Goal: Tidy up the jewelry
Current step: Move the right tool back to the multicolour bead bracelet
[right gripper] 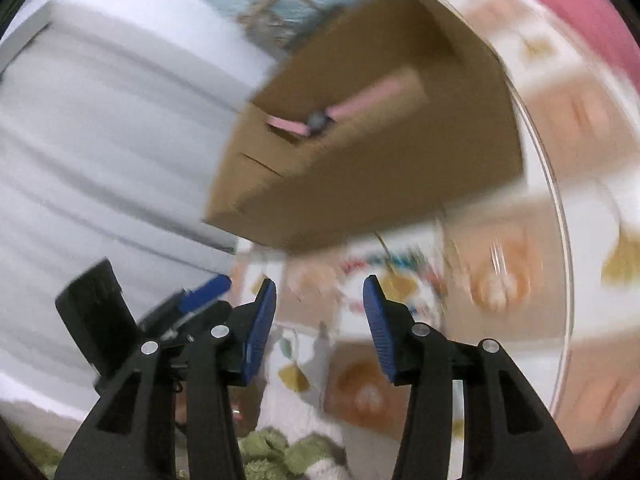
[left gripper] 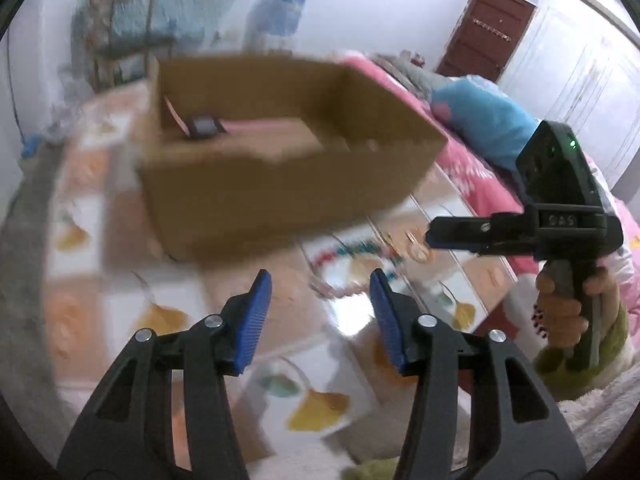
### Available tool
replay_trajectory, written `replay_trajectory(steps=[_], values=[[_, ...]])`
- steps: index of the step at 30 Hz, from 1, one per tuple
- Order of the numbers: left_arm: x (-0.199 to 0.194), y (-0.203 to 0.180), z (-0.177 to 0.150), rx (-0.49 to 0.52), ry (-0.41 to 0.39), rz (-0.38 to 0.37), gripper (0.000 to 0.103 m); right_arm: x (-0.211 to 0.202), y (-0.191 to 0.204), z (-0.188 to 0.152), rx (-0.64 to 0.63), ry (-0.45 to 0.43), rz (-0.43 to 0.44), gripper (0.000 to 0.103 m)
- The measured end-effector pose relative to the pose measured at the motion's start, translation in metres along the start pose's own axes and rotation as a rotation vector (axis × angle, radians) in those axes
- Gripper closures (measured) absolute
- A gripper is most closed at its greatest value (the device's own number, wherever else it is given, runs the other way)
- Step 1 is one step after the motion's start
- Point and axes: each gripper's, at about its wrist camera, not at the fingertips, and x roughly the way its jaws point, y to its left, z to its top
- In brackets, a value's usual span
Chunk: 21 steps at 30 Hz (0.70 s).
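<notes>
Cardboard box (left gripper: 288,184) holds a watch (left gripper: 206,125); beads (left gripper: 360,250) lie loose on the tabletop (left gripper: 100,240). Left tool (left gripper: 320,312) and right tool (right gripper: 319,320) gape empty: most remains.

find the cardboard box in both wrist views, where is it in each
Left wrist view: the cardboard box fills the upper middle, open top toward the camera, beyond the left gripper.
Right wrist view: the cardboard box sits tilted in the upper centre to right, above the right gripper.
Shared landmark: the pink strip with a small dark item inside the box, also seen at; blur hides what it is.
</notes>
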Motion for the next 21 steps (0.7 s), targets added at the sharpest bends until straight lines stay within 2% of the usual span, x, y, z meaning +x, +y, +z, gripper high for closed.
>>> replay_trajectory(steps=[1,3,4,9,16,19,21], values=[[0.007,0.000,-0.002,-0.009,0.010,-0.003,0.055,0.004,-0.005,-0.003,0.013,0.005,-0.027,0.066],[0.023,-0.002,-0.003,-0.020,0.028,-0.012,0.064,0.005,-0.005,-0.006,0.000,0.006,-0.065,0.066],[0.029,-0.003,-0.001,-0.021,0.029,-0.009,0.064,0.006,-0.004,-0.005,-0.013,0.006,-0.077,0.066],[0.062,-0.005,0.009,-0.014,0.082,0.048,0.072,-0.002,0.001,-0.006,-0.071,-0.021,-0.127,0.066],[0.090,-0.003,0.009,0.005,0.170,0.065,0.073,-0.008,-0.005,-0.008,-0.080,-0.025,-0.185,0.066],[0.093,-0.007,0.011,0.037,0.170,0.100,0.081,-0.011,-0.010,-0.009,-0.077,-0.027,-0.193,0.066],[0.094,-0.010,0.012,0.057,0.174,0.119,0.094,-0.011,-0.015,-0.009,-0.067,-0.025,-0.187,0.066]])
